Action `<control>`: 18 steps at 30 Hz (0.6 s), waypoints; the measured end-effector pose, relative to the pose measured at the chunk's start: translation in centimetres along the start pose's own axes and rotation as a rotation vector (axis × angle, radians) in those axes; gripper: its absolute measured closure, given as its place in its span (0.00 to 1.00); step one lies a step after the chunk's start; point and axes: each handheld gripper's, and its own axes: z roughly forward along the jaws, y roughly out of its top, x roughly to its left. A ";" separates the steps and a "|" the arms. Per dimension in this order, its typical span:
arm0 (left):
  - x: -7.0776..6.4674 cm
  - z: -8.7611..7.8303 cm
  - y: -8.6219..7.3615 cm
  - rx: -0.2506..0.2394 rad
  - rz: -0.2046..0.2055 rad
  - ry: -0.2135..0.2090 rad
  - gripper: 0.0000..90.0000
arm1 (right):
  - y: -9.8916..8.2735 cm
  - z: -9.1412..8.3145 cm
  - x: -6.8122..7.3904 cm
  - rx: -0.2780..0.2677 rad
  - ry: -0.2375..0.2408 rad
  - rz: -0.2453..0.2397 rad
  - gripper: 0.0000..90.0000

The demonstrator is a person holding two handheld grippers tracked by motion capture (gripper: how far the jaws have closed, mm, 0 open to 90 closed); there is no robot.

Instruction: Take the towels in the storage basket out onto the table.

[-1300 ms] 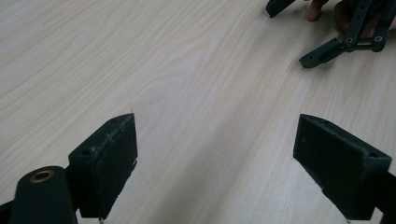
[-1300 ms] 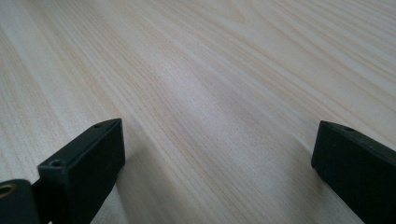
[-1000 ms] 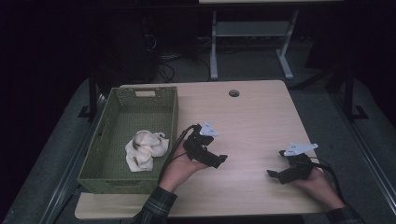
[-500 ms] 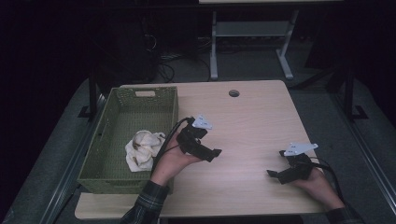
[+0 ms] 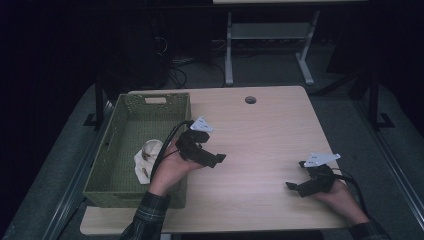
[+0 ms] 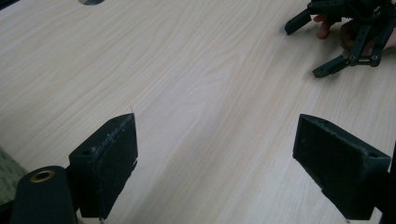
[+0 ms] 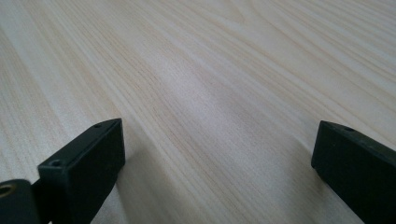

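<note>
A crumpled white cloth (image 5: 148,159) lies inside the green woven basket (image 5: 125,125) at the table's left. My left gripper (image 5: 216,159) hovers just right of the basket's rim, jaws wide apart and empty; in the left gripper view (image 6: 215,163) it looks across bare wood toward the other gripper (image 6: 336,46). Near the front right edge my right gripper (image 5: 295,187) rests low over the table, also open with nothing between its jaws (image 7: 215,158).
The light wooden table (image 5: 260,135) has a round cable hole (image 5: 250,100) at the back. A metal desk frame (image 5: 265,45) stands on the dark floor behind. Black cables trail from both grippers.
My left gripper has moved back and toward the basket, its hand now over the basket's right rim and partly covering the cloth. The right gripper has stayed put.
</note>
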 end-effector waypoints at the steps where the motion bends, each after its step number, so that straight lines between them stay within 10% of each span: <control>1: 0.1 -0.2 0.0 -0.003 -0.004 0.002 0.15 | 0.0 0.0 0.0 0.000 0.000 0.000 0.03; 18: 2.7 -3.6 -1.5 -0.027 -0.055 0.084 0.15 | 0.0 0.0 0.0 0.000 -0.001 -0.001 0.03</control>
